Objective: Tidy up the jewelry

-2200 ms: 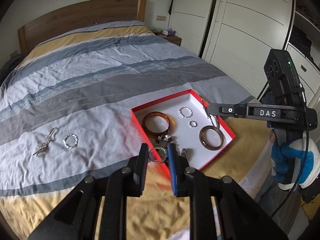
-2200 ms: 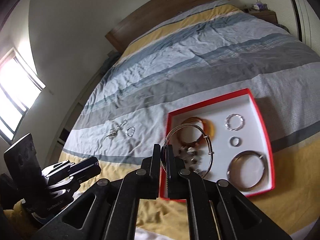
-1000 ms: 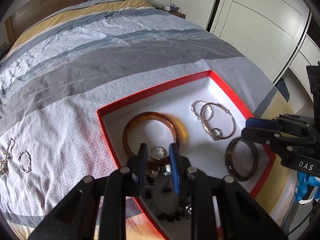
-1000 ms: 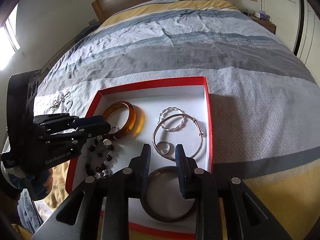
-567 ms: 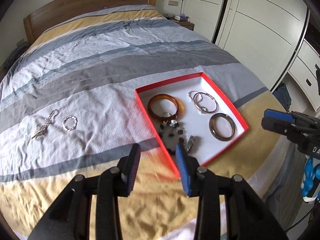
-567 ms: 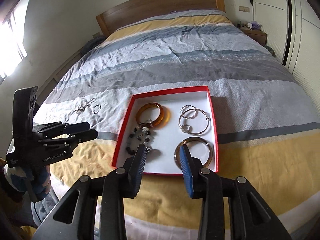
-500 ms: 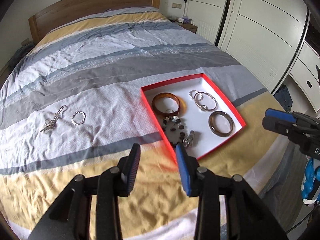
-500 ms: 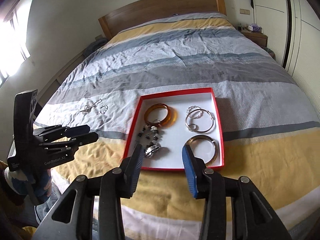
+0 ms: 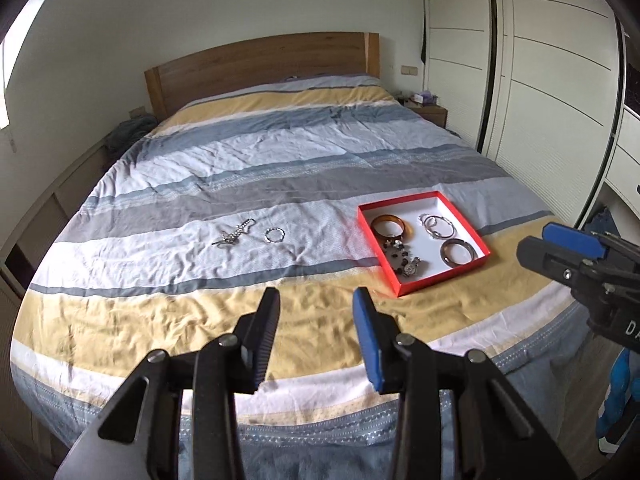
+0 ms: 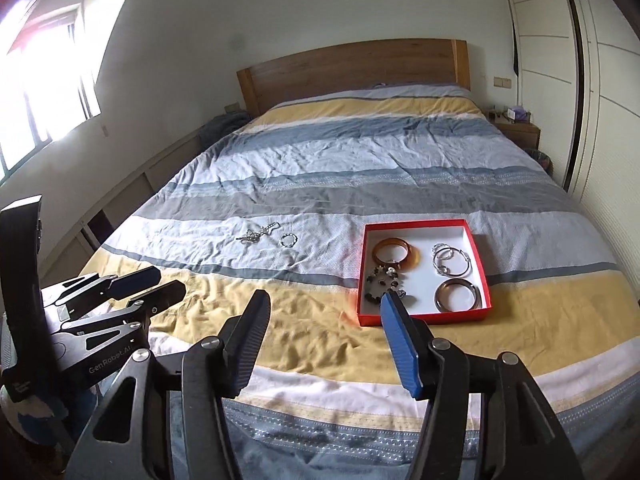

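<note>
A red box with a white floor (image 9: 464,222) (image 10: 478,256) lies on the bed. It holds an amber bangle (image 9: 387,225) (image 10: 392,254), silver hoops (image 9: 439,225) (image 10: 452,262), a dark bangle (image 9: 459,252) (image 10: 457,299) and a dark bead bracelet (image 9: 402,260) (image 10: 380,280). A silver chain (image 9: 234,234) (image 10: 258,234) and a small silver ring bracelet (image 9: 275,235) (image 10: 289,239) lie on the bedspread to the left of the box. My left gripper (image 9: 316,298) and right gripper (image 10: 324,300) are both open and empty, held back over the foot of the bed.
The striped bedspread (image 9: 280,168) covers a wide bed with a wooden headboard (image 9: 260,64). White wardrobe doors (image 9: 540,60) stand along the right side. A nightstand (image 10: 516,128) is at the far right. A window (image 10: 44,80) is on the left wall.
Both grippers have let go of the rings they held into the box, opened, and pulled back and up away from the box to the foot of the bed.
</note>
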`<action>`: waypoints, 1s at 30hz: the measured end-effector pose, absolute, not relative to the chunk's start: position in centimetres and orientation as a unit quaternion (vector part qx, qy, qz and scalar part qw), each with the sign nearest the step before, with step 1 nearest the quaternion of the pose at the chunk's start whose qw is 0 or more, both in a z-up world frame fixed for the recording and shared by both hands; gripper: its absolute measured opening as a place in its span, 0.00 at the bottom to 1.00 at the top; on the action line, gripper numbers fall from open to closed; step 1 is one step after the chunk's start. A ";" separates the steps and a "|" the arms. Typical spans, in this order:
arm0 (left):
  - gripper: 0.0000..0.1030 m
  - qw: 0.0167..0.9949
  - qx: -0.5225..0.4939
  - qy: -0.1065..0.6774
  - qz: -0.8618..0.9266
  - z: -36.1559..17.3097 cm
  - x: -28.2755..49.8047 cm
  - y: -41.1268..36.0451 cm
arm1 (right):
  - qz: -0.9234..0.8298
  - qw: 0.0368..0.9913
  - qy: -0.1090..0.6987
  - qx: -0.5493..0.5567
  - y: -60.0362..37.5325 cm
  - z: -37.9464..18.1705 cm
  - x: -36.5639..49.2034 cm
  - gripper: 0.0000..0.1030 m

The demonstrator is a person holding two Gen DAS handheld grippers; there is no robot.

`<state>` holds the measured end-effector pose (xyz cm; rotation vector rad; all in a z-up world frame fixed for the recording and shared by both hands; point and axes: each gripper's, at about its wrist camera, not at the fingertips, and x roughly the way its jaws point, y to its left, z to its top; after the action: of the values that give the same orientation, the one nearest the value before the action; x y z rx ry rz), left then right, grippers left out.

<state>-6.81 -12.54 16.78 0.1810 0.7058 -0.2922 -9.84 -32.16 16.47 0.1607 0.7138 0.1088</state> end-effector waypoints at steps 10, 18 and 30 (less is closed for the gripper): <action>0.42 0.948 0.069 0.284 -0.122 20.1 -13.2 -8.5 | 0.050 0.949 0.308 0.052 -26.7 19.2 -15.1 0.67; 0.44 0.959 0.057 0.253 -0.111 21.2 -16.4 -6.4 | 0.043 0.957 0.284 0.044 -24.5 20.3 -17.9 0.72; 0.50 0.970 0.061 0.218 -0.091 22.6 -19.7 -5.1 | 0.002 0.976 0.219 0.012 -23.0 22.8 -21.8 0.90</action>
<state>-19.73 -5.08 22.60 0.1227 0.4401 -0.1835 -21.81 -23.01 22.78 0.0240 0.4410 0.0032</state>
